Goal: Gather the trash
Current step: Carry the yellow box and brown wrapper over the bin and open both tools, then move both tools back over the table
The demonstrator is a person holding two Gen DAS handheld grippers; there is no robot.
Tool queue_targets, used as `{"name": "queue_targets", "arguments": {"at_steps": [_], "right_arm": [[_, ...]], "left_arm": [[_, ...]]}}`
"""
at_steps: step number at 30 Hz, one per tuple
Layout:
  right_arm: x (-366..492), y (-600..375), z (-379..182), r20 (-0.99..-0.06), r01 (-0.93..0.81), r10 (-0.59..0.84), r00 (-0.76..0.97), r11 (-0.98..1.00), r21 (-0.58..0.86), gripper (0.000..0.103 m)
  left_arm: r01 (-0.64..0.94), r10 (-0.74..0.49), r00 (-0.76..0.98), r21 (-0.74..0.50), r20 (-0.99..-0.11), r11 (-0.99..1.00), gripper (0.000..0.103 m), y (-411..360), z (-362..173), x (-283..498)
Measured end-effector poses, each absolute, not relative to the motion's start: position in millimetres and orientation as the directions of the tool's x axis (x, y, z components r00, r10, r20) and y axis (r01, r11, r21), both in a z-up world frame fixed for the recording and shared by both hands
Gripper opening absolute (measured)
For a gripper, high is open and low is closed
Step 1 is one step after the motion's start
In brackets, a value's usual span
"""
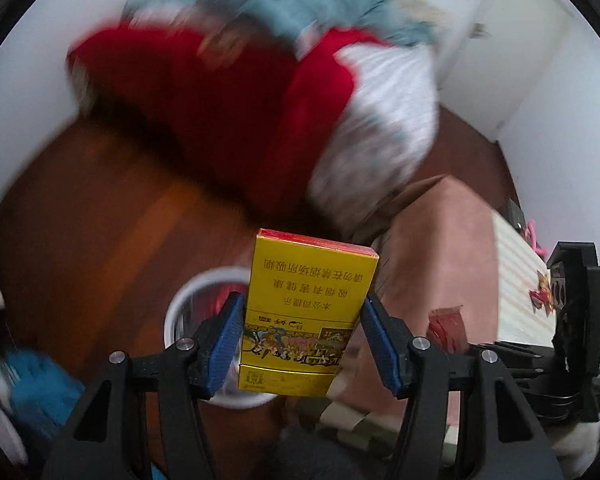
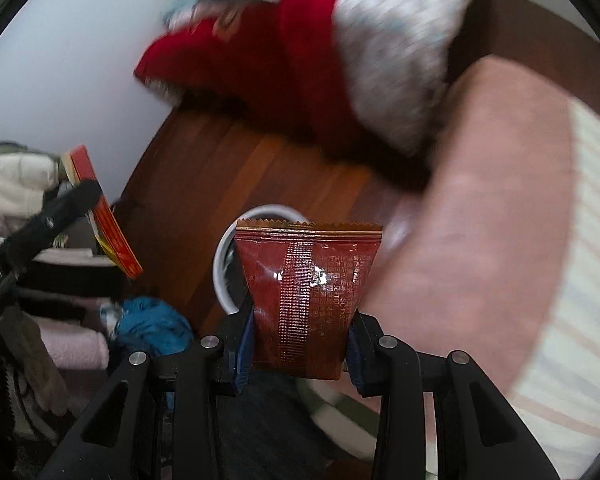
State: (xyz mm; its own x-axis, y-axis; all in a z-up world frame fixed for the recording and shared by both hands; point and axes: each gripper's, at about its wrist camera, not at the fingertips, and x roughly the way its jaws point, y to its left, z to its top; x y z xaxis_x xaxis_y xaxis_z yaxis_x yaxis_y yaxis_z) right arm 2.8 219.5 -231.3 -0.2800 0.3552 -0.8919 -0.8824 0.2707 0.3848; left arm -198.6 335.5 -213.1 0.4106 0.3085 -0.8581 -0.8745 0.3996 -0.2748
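Two grippers, both loaded. Left gripper (image 1: 302,344): jaws closed part-way on a yellow rectangular cardboard cigarette pack (image 1: 306,316), blue pads pressing its two long sides, pack upright with the printed text upside down to the camera. Right gripper (image 2: 300,340): jaws clamped narrow on a dark red crinkled foil snack wrapper (image 2: 306,292), pinched at its lower half, serrated top edge pointing away from the camera.

Round white plastic trash bin (image 1: 188,300) sits on the reddish-brown wooden floor (image 1: 112,232), directly behind and below both held items in each view; pack covers the bin's right side in the left wrist view, wrapper covers most of its opening in the right wrist view. Bin contents are too blurred to identify, possibly something red.

Bed with pink sheet (image 2: 480,208) lies right of the bin. Red, white and grey-blue bedding pile (image 1: 260,92) is beyond it, motion-blurred. Blue crumpled cloth (image 2: 152,324) lies on the floor left of the bin.
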Motion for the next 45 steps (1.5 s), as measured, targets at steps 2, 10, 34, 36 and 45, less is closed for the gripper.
{"name": "queue_targets", "arguments": {"at_steps": [2,10,34,36,45], "right_arm": [[-20.8,242.0,-261.1,-0.903,-0.882,0.302,-0.306,0.268,0.388,0.040],[-69.9,311.2,-366.7,-0.940,-0.901,0.108,-0.325,0.268,0.342,0.040],[-68.6,334.2,-390.1,-0.987,-0.973,0.101,-0.128,0.181,0.145,0.103],[-67.4,328.4,-388.3,-0.989,-0.976,0.101,-0.108,0.177,0.125,0.103],[-62.5,307.5,-366.3,-0.985,-0.974,0.140,-0.099,0.190,0.124,0.103]], "left_arm": [[-0.888,0.248,0.411,-0.325,-0.877,0.324,0.056,350.8,-249.8,-222.8],[-0.929,0.069,0.361,-0.352,-0.930,0.115,0.058,376.0,-358.8,-271.9],[-0.990,0.243,0.100,-0.072,-0.965,0.124,0.103,353.6,-360.9,-273.2],[-0.990,0.244,0.097,-0.068,-0.965,0.124,0.103,350.9,-358.4,-271.9],[-0.989,0.289,0.080,-0.039,-0.954,0.144,0.103,334.9,-333.0,-270.5]]}}
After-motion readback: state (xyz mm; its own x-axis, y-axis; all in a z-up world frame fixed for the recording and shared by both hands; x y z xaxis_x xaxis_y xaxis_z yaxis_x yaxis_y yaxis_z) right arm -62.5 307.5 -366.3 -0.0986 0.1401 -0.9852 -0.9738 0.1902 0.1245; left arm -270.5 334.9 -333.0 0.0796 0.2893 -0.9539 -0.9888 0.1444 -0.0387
